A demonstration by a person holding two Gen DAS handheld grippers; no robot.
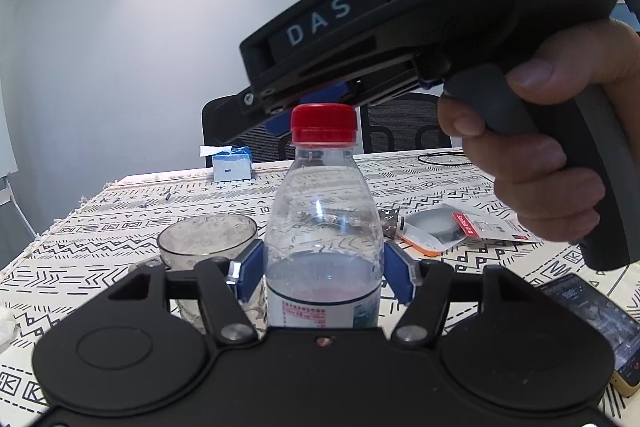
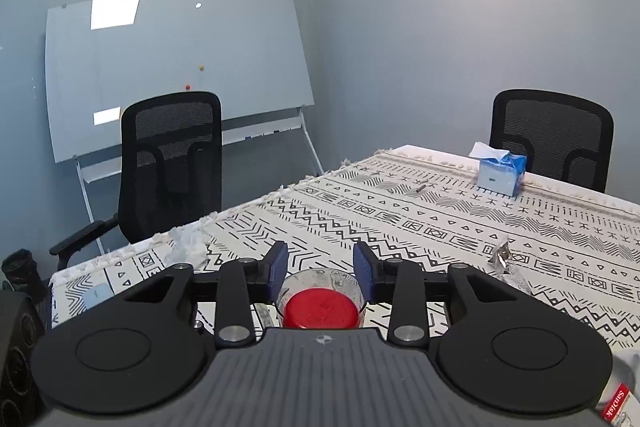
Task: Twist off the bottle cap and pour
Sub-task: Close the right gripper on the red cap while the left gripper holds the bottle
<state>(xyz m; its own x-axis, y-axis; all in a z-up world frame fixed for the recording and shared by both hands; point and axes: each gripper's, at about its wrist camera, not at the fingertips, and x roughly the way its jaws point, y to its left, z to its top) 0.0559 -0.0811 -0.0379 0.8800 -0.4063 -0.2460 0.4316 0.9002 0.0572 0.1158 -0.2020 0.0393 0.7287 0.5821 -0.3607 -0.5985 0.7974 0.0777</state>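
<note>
Left gripper (image 1: 324, 269) has its two blue pads pressed against the sides of a clear plastic water bottle (image 1: 323, 227), holding it upright just above the label. Liquid fills the bottle only to about the level of the pads. Its red cap (image 1: 323, 123) is still screwed on.

Right gripper (image 2: 320, 269), held in a bare hand (image 1: 540, 147), hangs over the bottle from above. In the right wrist view its blue pads stand apart, wider than the cap (image 2: 321, 311), which lies below and between them near the camera; the pads do not touch it.

A clear glass cup (image 1: 206, 241) stands on the patterned tablecloth (image 1: 120, 219) just left of the bottle and slightly farther back. Far across the table sits a blue tissue box (image 1: 231, 163), with a small dark pen (image 2: 421, 188) lying nearer than it. To the right of the bottle lies an orange-edged plastic package (image 1: 436, 231), and a phone (image 1: 592, 323) rests at the near right edge. Crumpled foil (image 2: 502, 255) lies on the cloth. Black mesh office chairs (image 2: 172, 163) stand around the table, and a whiteboard (image 2: 176, 67) leans by the wall.
</note>
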